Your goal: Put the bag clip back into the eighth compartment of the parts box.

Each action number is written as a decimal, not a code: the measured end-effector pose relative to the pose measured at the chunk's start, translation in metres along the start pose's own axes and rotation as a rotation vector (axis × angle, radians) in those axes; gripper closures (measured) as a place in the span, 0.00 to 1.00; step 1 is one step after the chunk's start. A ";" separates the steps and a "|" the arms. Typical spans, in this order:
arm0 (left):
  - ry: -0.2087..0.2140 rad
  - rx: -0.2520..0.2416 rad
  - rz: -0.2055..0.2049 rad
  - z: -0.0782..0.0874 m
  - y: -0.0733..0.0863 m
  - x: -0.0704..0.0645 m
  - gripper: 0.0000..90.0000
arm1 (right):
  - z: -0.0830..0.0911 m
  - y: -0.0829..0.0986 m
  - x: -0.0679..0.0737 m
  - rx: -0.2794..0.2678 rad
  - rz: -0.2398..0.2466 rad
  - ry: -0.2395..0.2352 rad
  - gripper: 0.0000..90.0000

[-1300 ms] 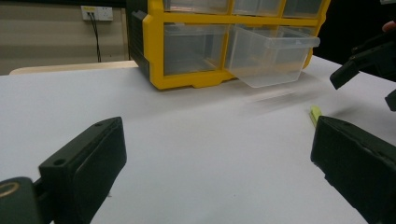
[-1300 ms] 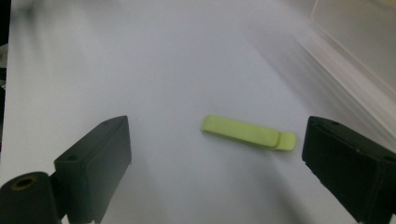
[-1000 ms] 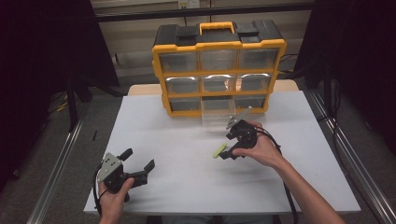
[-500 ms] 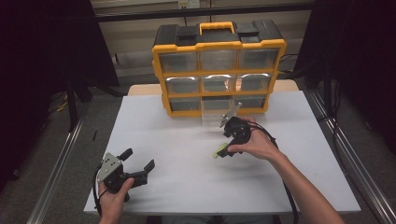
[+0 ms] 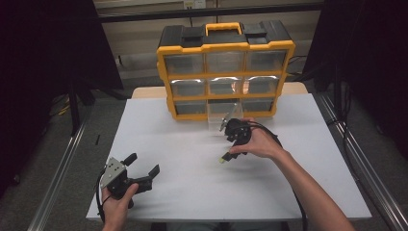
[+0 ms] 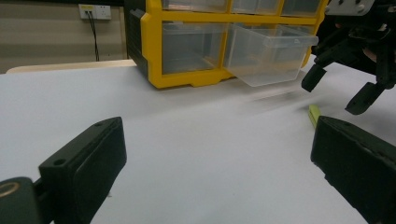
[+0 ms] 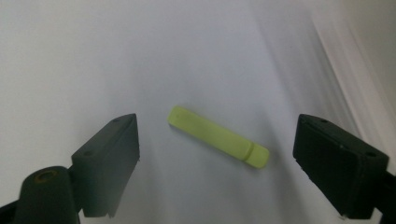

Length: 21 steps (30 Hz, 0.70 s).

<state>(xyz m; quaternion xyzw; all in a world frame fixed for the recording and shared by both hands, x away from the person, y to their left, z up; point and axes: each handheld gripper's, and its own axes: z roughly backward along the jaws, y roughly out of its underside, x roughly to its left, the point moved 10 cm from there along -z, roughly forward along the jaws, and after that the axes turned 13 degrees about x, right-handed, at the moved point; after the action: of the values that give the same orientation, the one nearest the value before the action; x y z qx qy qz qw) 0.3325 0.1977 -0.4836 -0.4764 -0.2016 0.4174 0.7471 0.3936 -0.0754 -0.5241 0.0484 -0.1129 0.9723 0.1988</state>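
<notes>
A small yellow-green stick [image 7: 218, 137] lies flat on the white table [image 5: 192, 192], also seen as the stick [image 5: 223, 158] in the high view. My right gripper [image 7: 233, 163] hovers right above it, open, one jaw on each side and neither touching. In the high view the right gripper [image 5: 232, 147] sits under the hand at table centre. My left gripper [image 5: 142, 168] rests open and empty near the front left corner. The left gripper view looks past its own gripper [image 6: 224, 163] to the right gripper [image 6: 336, 93] and the stick [image 6: 314, 114].
A yellow and black organizer [image 5: 226, 72] with clear drawers stands at the back of the table. Its bottom middle drawer [image 5: 222, 111] is pulled out and tilts down, seen as the drawer [image 6: 268, 53] just behind the right gripper. Metal rails run along both sides of the table.
My right hand has shifted a little left and toward the organizer, bringing its open jaws over the stick. The stick and the left gripper have stayed put.
</notes>
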 end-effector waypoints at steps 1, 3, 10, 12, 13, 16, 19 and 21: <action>0.001 0.000 0.000 0.000 0.000 0.000 0.04 | -0.001 -0.002 0.000 0.006 -0.002 0.003 0.16; 0.004 0.000 0.000 0.000 0.000 0.000 0.04 | -0.004 -0.004 -0.002 0.020 0.012 0.003 0.18; 0.005 -0.002 0.002 0.000 0.000 0.000 0.04 | -0.009 -0.005 -0.005 0.052 0.018 -0.007 0.21; 0.004 0.000 -0.001 0.000 0.000 0.000 0.04 | -0.012 -0.004 -0.005 0.060 0.025 -0.005 0.23; 0.004 0.000 -0.001 0.000 0.000 0.000 0.04 | -0.013 -0.003 -0.005 0.065 0.025 -0.009 0.23; 0.005 0.000 0.000 0.000 0.000 0.000 0.04 | -0.015 -0.002 -0.005 0.077 0.031 -0.007 0.25; 0.004 -0.001 -0.001 0.000 0.000 0.000 0.04 | -0.018 -0.001 -0.006 0.086 0.033 -0.007 0.27; 0.003 0.000 -0.002 0.000 0.000 0.000 0.04 | -0.020 -0.001 -0.006 0.089 0.040 -0.017 0.28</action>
<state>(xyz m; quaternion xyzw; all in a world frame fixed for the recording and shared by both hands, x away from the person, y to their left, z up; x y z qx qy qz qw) 0.3326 0.1982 -0.4836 -0.4768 -0.2010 0.4158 0.7479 0.3984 -0.0722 -0.5440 0.0634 -0.0722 0.9797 0.1759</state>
